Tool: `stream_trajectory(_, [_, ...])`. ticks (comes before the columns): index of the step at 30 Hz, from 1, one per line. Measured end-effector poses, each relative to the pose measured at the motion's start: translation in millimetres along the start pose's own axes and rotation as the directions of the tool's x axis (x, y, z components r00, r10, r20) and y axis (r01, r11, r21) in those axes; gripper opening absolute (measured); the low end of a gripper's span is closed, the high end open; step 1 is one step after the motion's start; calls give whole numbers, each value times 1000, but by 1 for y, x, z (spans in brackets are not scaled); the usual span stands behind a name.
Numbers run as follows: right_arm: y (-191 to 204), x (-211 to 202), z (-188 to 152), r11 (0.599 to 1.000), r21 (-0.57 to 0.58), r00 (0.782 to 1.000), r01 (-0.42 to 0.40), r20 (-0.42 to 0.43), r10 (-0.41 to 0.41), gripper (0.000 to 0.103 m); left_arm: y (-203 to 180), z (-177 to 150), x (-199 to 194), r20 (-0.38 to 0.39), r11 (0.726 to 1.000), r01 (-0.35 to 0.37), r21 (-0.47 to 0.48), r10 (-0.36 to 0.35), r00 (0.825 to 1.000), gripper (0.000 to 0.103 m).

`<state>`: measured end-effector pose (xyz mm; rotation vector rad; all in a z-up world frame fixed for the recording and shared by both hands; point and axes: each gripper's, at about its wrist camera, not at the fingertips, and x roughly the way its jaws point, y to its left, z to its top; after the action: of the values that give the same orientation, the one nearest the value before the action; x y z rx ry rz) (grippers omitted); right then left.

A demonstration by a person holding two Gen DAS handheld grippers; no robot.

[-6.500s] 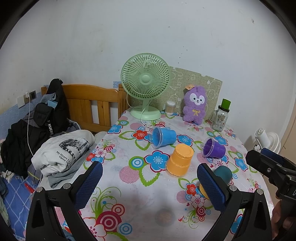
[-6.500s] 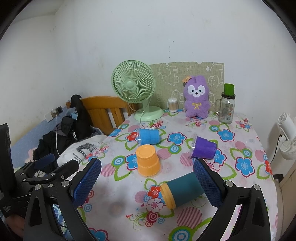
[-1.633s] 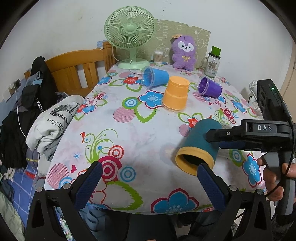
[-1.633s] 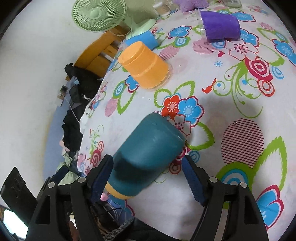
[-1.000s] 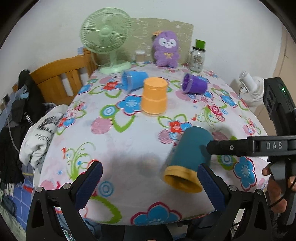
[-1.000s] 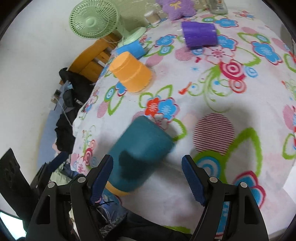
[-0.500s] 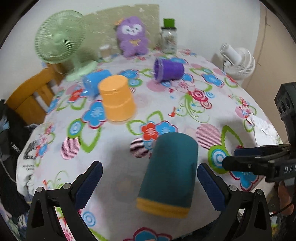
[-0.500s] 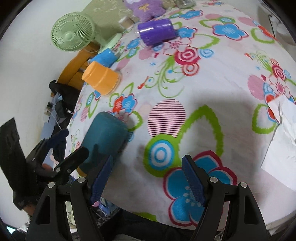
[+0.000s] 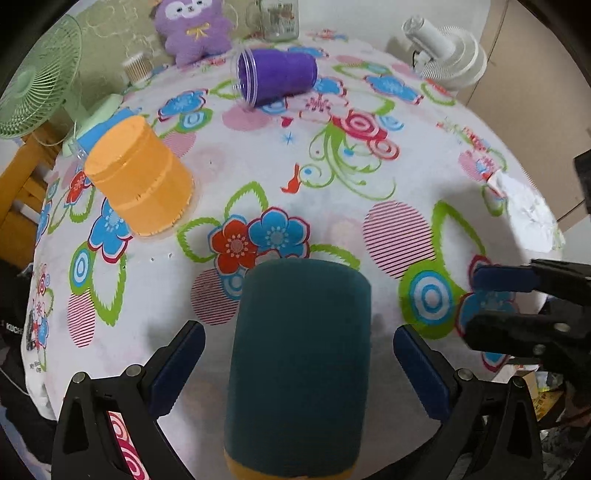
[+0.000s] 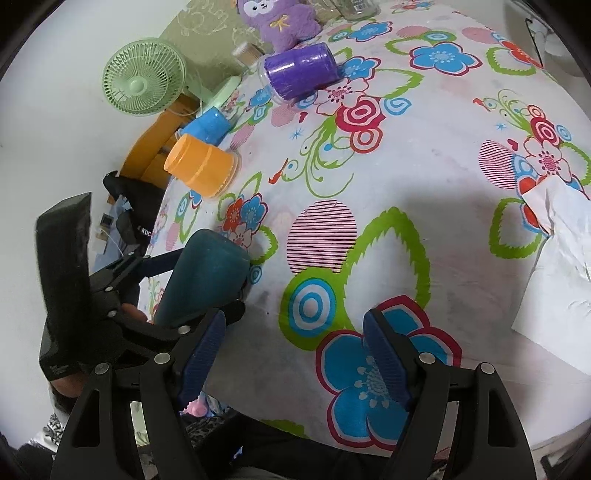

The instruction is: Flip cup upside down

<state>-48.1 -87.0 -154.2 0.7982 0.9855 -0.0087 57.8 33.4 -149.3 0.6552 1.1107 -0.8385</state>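
Note:
A teal cup with an orange rim (image 9: 301, 362) stands rim down near the front edge of the flowered table; it also shows in the right wrist view (image 10: 203, 277). My left gripper (image 9: 295, 369) is open, with its blue pads (image 9: 177, 369) on either side of the cup and gaps showing on both sides. My right gripper (image 10: 295, 354) is open and empty to the right of the cup, over the table's front edge.
An orange cup (image 9: 138, 173) stands upside down at the left. A purple cup (image 9: 277, 75) and a blue cup (image 10: 208, 125) lie on their sides further back. A green fan (image 10: 144, 83), a purple plush toy (image 9: 192, 29) and a jar stand at the back. White paper (image 10: 557, 266) lies at the right.
The right gripper let go of the teal cup and drew away to the right. The left gripper moved in close around the cup, which went from tilted to rim down.

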Motion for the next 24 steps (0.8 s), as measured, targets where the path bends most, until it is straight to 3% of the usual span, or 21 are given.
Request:
stream_trajectory(3, [-2,-1,0,1000,3,1000,-3,3,3,80,0,2,0,-5,1000,15,-5,-15,1000,94])
stream_trajectory(8, [-1,-1,0,1000,2,1000,-12,1,12,80,2,5,6,-36,1000,20,-14,-20,999,70])
stream_trajectory(16, [-3,-4,-3,1000,10,1000,-15,9,15,80,9,5,-5,24,997,40,-64,-39,999,69])
stream_trajectory(24, [5,-4,-4,1000,-11,1000,-22,9,22,80,24,3,-45,164,988,57,-144,-33,986,69])
